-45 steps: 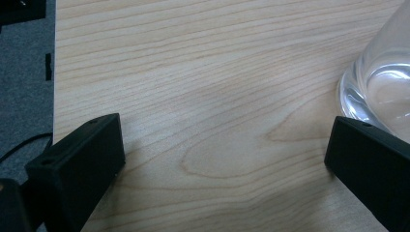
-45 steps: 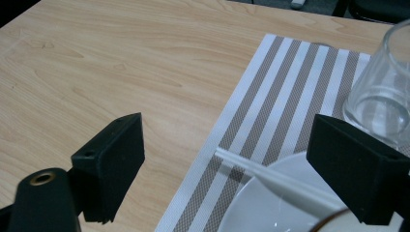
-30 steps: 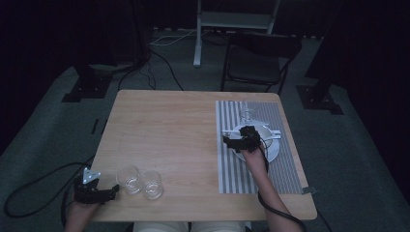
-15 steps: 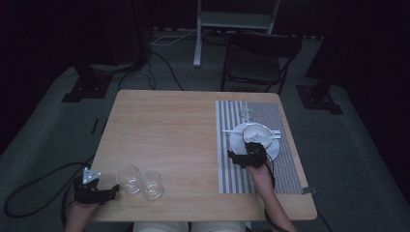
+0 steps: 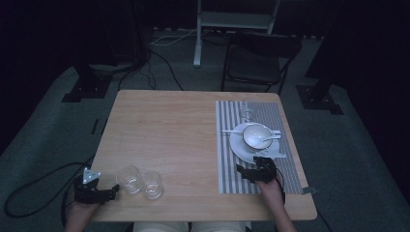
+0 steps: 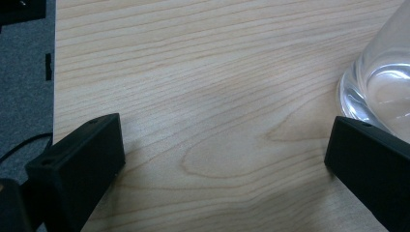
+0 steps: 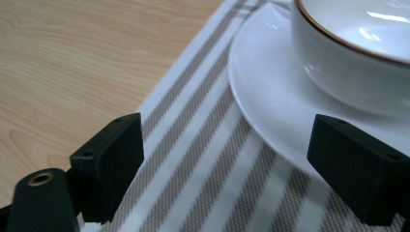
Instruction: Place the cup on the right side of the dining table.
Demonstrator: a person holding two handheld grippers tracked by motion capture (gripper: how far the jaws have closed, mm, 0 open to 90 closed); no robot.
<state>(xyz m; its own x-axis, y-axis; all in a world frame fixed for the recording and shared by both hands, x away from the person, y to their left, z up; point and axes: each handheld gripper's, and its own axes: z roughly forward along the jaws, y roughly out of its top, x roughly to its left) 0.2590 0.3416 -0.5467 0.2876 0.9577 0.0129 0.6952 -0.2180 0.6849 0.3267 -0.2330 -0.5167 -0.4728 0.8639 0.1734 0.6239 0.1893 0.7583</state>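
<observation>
The job here looks like setting the table, though that is only a guess; the right gripper [image 5: 246, 171] sits on the striped mat [image 5: 227, 159], its jaws spread wide with nothing between them but mat; the white plate [image 7: 270, 111] curves in just ahead of the right-hand jaw, and the white bowl [image 7: 358, 53] stands on it beyond the jaws; a spoon [image 5: 263, 141] lies in the bowl; to do well, this gripper should lift clear without bumping the plate's edge; the left gripper [image 5: 110, 191] rests at the near corner of the wooden table [image 5: 164, 130], jaws wide and empty; a clear glass [image 6: 382, 92] stands just past the tip of its right-hand jaw, very close, and I cannot tell if they touch; a second glass [image 5: 152, 184] stands right beside that one; to grab the glass, the jaws should slide around it slowly and squeeze softly, so it does not tip or knock its neighbour.
</observation>
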